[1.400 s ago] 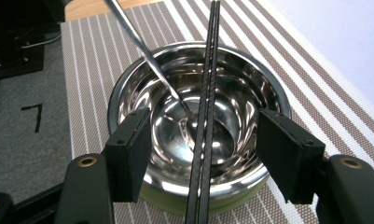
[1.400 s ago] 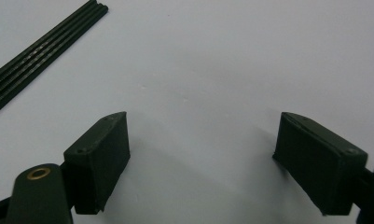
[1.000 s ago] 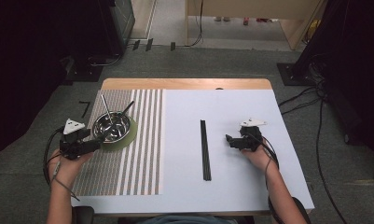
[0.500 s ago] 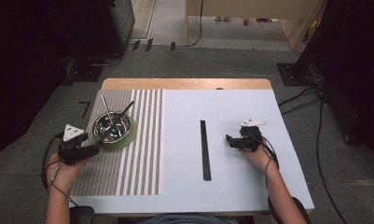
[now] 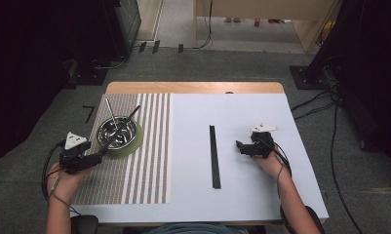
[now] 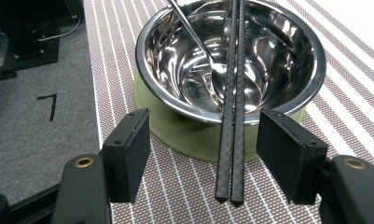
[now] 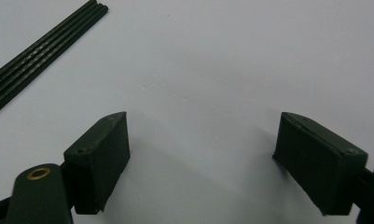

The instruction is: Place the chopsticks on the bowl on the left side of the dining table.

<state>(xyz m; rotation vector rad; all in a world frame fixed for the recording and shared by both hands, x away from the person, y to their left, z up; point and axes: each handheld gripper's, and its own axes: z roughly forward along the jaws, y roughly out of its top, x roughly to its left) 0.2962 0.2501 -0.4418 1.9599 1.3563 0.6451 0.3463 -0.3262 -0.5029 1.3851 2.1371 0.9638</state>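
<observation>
Striped mat (image 5: pixel 134 175) on the bench: our left gripper (image 6: pixel 203 161) has backed slightly off the bowl (image 6: pixel 231 56), jaws released around the chopsticks (image 6: pixel 233 116) leaning there. Right gripper (image 7: pixel 201 154) idles, released.

The worktop (image 5: pixel 222 87) is a pale wooden board, its far edge bare, set on a grey carpeted floor (image 5: pixel 222 63). A large white sheet (image 5: pixel 261 195) covers most of the worktop, reaching its near and right edges. On the left part lies a striped mat (image 5: pixel 144 170) with brown and white bands, its stripes running away from the person. A green plate (image 5: pixel 134 144) rests on the mat's far half. A set of black chopsticks (image 5: pixel 214 156) lies straight on the white sheet, near its middle, well apart from the mat.
</observation>
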